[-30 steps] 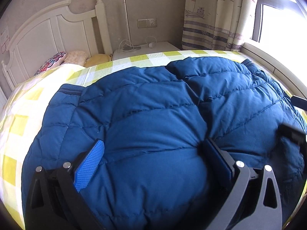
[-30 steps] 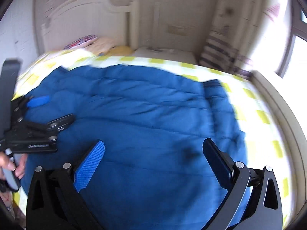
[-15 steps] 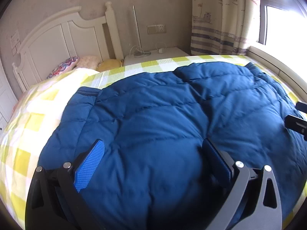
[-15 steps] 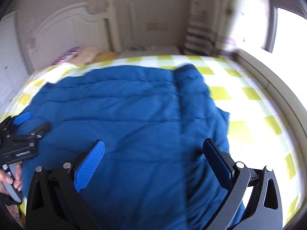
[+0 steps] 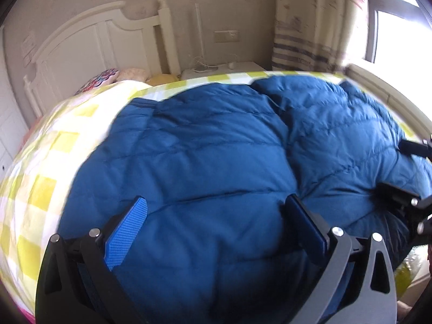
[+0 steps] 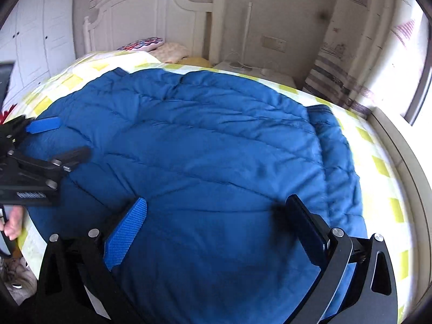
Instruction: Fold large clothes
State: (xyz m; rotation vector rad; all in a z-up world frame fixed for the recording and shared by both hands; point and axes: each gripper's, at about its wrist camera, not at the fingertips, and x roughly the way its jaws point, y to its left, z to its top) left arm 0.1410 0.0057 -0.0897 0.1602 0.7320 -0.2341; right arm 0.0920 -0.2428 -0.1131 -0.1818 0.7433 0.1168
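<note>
A large blue quilted down jacket [image 5: 216, 162] lies spread across the bed and fills both views; it also shows in the right wrist view [image 6: 210, 148]. My left gripper [image 5: 216, 221] is open and empty, hovering over the jacket's near left part; it also appears at the left edge of the right wrist view [image 6: 56, 137]. My right gripper [image 6: 216, 221] is open and empty over the jacket's near right part; it shows at the right edge of the left wrist view [image 5: 399, 172]. One sleeve [image 6: 334, 151] lies folded along the jacket's right side.
The bed has a yellow-and-white checked sheet [image 5: 48, 162] and a white headboard [image 6: 151, 16]. Pillows [image 6: 151, 46] lie at its head. A white nightstand [image 5: 224, 68] with cables stands beside it. Curtains [image 5: 313, 19] and a window ledge [image 6: 405, 145] are on the right.
Both grippers have shifted over the jacket and stayed open. The left view has pulled back and swung left, showing more sheet. The right view has swung back left toward the jacket's middle.
</note>
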